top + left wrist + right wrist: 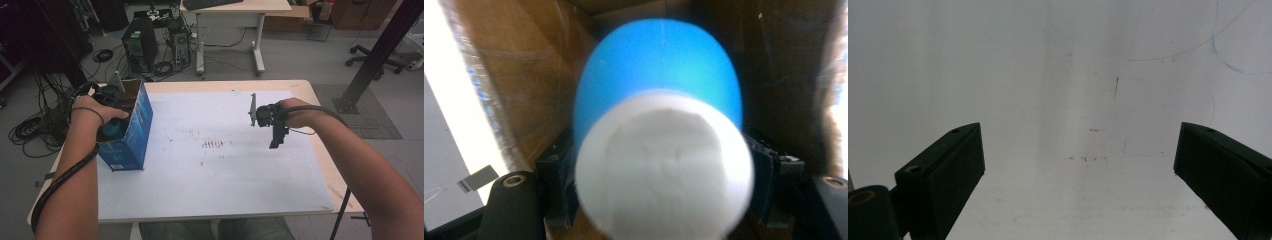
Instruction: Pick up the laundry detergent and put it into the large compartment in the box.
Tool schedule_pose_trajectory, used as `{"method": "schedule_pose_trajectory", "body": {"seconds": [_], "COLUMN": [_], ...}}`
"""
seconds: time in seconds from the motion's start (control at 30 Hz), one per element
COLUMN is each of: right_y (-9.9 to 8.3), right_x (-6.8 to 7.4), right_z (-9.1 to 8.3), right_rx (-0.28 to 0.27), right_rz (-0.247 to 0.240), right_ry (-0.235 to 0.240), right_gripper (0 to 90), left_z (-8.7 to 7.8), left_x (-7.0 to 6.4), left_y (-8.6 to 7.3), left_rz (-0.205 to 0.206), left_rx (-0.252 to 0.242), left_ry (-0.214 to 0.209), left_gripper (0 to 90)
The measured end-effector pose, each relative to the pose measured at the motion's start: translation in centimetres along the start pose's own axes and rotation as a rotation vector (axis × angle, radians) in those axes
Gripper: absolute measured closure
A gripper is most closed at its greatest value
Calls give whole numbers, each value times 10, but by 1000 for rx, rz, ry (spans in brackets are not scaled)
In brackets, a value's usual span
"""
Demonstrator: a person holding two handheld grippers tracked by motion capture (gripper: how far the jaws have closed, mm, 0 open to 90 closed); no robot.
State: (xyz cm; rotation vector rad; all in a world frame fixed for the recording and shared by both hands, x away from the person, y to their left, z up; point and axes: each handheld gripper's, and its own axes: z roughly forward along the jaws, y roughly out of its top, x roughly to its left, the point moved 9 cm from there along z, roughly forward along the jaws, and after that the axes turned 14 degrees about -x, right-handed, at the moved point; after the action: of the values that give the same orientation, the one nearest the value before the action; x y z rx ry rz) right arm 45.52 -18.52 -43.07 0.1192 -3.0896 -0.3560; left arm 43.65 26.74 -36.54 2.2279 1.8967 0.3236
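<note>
Inside the box [131,131] sits a blue and white object [659,130], egg-shaped, with the blue part pointing deeper into the box and the white rounded end toward the camera in the left gripper view. The left gripper [659,170] clamps it from both sides: its two black jaws press on the flanks of the object, just behind the white end. Brown cardboard walls stand around the object on all sides in that view.

From the high view the box is blue on the outside, brown inside, open at the top, and it stands near the left edge of the table [300,86], toward the far left corner. The left hand [92,112] reaches into the open top, and a bit of the blue object shows under it at the near end of the box.

A white sheet [225,165] covers most of the table top, with faint dark marks near its middle.

Over the right part of the sheet, well apart from the box, the right gripper [276,137] hangs above the surface. Its jaws are spread wide with nothing between them, and they point down at the stained white sheet.
</note>
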Motion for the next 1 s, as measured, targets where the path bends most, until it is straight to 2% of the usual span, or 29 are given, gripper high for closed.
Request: {"method": "schedule_pose_trajectory", "body": {"seconds": [0.33,0.6,1.0], "right_y": [1,0,3], "right_x": [1,1,1], "right_z": [-2,-4,-7], "right_rx": [-5,-4,-5], "right_rz": [-6,-7,-12], "right_ry": [-5,-8,-11], "right_gripper": [61,61,61], "left_z": [-15,-21,-33], "left_x": [2,4,4], "left_y": [3,5,7], "left_rz": [-2,-9,-6], "left_rx": [-16,-24,-32], "left_ry": [32,56,68], "left_gripper": [288,225,174]}}
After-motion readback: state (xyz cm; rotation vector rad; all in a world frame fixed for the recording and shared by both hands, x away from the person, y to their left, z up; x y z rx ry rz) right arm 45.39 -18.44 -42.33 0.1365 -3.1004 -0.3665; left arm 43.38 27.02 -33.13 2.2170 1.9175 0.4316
